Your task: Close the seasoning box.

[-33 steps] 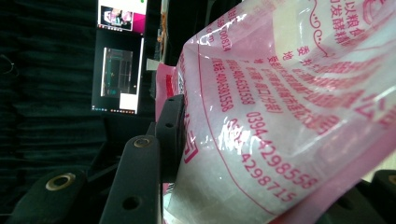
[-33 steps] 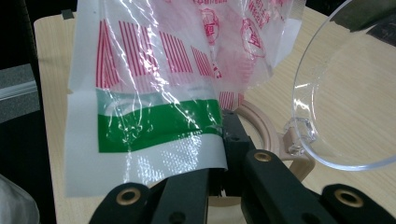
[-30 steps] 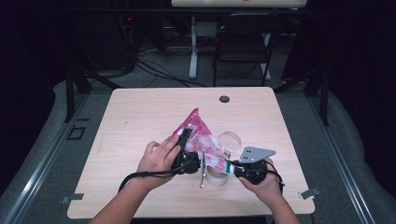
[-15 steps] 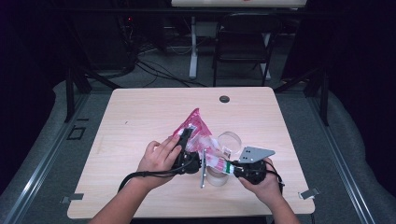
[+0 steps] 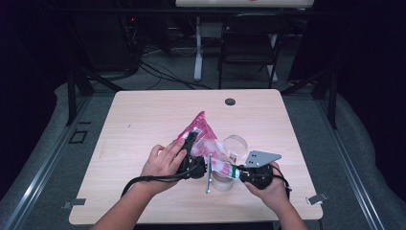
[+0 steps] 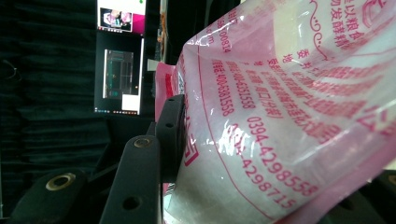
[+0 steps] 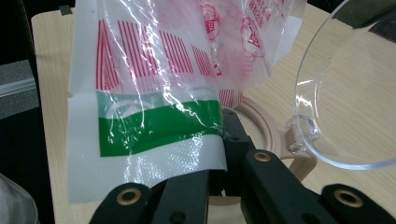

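Gripping the pink bag (image 5: 200, 128) by its bulging body, the left gripper (image 5: 190, 143) has its jaws pressed against the printed plastic. Clamped tight on the bag's flat white-and-green edge (image 7: 154, 135), the right gripper (image 5: 235, 171) holds it just above a tan ring (image 7: 261, 126), with a clear round container (image 5: 234, 143) just beside its jaws on the table (image 5: 143, 115).

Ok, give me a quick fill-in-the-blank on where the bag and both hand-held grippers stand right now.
1. Both hand-held grippers grip the same pink ____.
2. The right hand-held gripper pinches the bag at the edge with the ____ stripe.
3. Beside the bag sits a clear ____ with a handle.
4. Everything rests on a light ____ table.

Missing words: bag; green; cup; wooden
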`<state>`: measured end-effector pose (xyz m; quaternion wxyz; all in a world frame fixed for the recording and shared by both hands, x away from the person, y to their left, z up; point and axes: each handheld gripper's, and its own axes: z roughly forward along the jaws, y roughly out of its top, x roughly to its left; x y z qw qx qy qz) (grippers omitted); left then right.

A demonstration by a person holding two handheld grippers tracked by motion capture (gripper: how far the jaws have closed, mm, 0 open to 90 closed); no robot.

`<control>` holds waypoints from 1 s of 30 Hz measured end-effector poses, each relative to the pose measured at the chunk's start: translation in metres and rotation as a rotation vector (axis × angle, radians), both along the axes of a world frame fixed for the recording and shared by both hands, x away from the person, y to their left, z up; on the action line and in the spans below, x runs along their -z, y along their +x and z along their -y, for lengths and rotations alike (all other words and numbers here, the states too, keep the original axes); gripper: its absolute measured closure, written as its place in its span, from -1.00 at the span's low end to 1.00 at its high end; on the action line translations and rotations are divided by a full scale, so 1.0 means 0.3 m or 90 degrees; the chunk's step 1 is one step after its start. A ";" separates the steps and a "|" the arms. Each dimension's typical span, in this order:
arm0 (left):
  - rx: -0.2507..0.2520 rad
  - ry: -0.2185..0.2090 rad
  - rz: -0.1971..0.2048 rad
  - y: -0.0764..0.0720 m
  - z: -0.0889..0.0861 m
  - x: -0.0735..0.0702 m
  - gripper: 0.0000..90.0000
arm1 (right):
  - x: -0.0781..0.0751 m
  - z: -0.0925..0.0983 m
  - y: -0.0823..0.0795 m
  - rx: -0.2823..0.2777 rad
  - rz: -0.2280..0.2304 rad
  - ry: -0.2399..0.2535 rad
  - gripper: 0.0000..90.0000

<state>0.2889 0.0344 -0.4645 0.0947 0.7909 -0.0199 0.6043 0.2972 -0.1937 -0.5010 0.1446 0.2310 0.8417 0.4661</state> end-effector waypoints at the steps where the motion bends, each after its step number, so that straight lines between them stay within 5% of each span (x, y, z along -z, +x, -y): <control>1: 0.000 0.000 -0.001 0.000 0.000 0.000 0.40 | 0.000 0.000 0.000 0.000 0.000 -0.001 1.00; 30: 0.000 0.012 -0.009 0.005 0.003 -0.003 0.38 | 0.004 -0.001 0.000 -0.004 -0.006 -0.009 1.00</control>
